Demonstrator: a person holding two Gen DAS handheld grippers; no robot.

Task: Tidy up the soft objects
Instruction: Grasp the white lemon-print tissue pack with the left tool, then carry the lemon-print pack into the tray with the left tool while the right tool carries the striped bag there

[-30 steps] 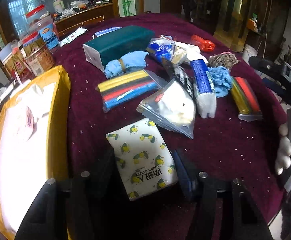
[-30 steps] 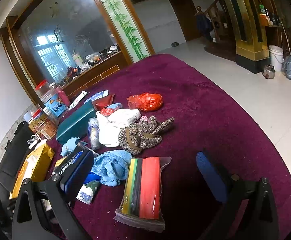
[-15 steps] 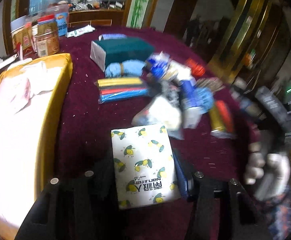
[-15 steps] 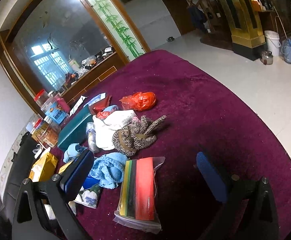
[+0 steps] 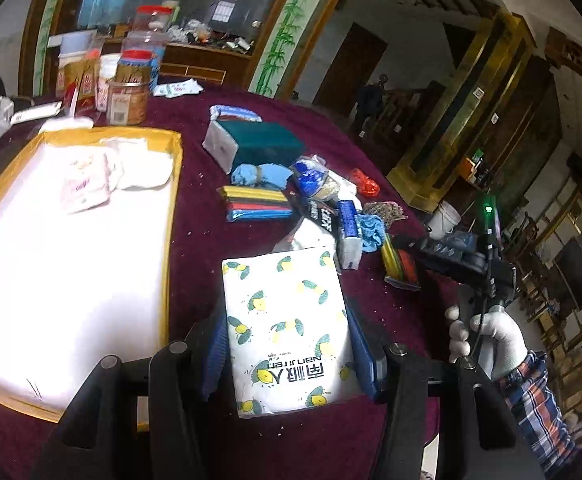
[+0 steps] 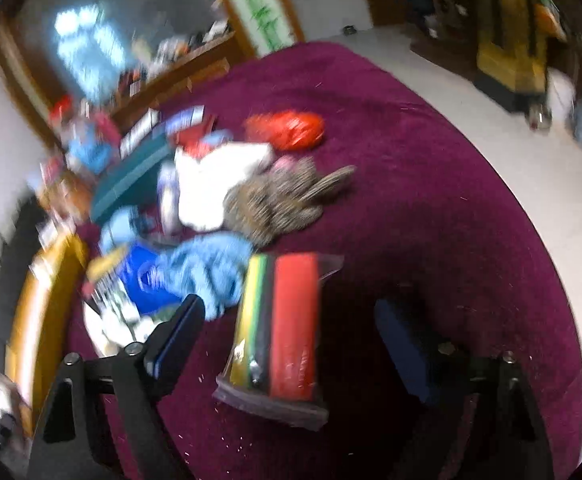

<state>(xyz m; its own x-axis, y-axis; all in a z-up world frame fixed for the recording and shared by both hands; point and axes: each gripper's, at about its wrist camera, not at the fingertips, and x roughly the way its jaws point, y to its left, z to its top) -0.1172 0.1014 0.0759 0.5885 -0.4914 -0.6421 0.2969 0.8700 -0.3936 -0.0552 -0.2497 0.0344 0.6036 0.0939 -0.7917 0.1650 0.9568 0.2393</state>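
Purple surface (image 5: 195,216) mid-sort: few items in yellow tray (image 5: 173,184), pile left; left gripper (image 5: 287,354) clamps tissue pack (image 5: 287,328), right gripper (image 6: 287,320), jaws just narrowing, straddles sponge pack (image 6: 283,328) ungripped.

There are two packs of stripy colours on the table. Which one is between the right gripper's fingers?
The striped pack with the wide red band lies between the right gripper, untouched. The other pack lies beside the blue cloth roll.

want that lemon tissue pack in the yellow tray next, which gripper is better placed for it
Left. The left gripper is already shut on the tissue pack, with the tray right beside it. The right gripper is open around the striped pack.
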